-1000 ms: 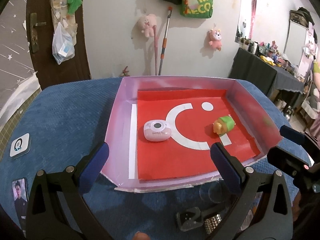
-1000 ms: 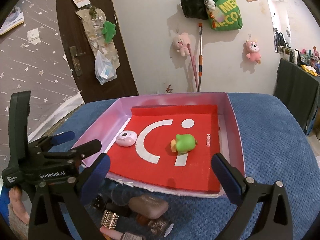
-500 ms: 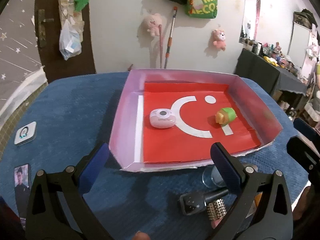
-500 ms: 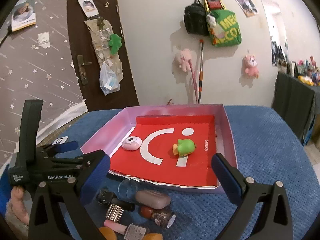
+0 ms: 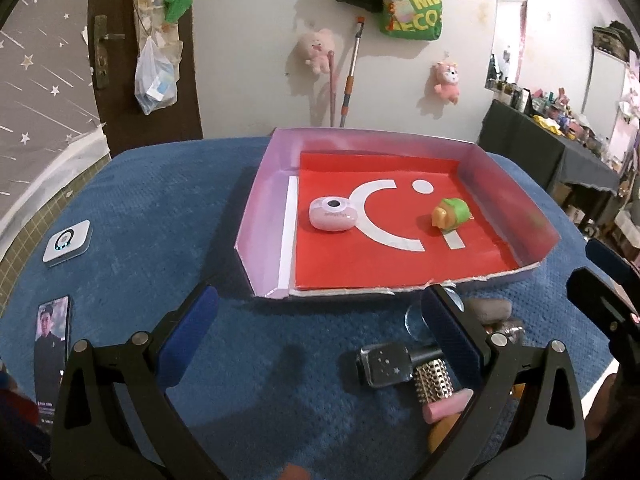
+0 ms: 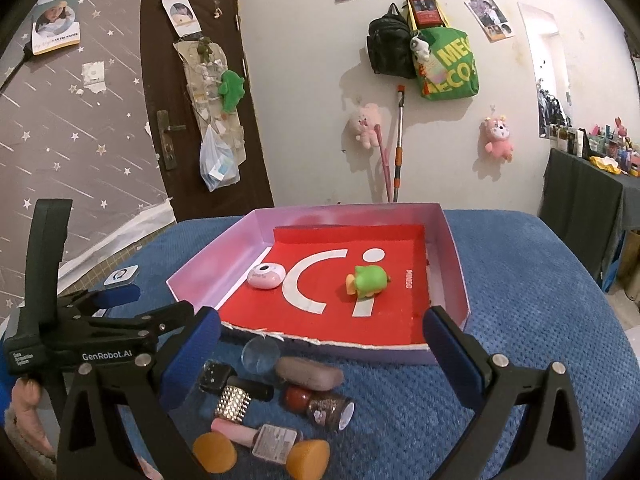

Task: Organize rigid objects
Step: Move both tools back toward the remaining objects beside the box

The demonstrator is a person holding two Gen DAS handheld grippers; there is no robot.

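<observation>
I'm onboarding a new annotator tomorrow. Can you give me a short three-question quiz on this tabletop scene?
1. True or false: the green toy lies inside the box.
2. How many things lie in the box?
3. Which is nearer the box's front edge: A, the clear disc, or B, the orange pieces?

Key: 1 true. 2 two: the green toy and the pink case. 3 A.

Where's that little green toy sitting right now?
The green toy lies inside the pink box, on its red sheet toward the right, apart from the pink round gadget on the left.
</observation>
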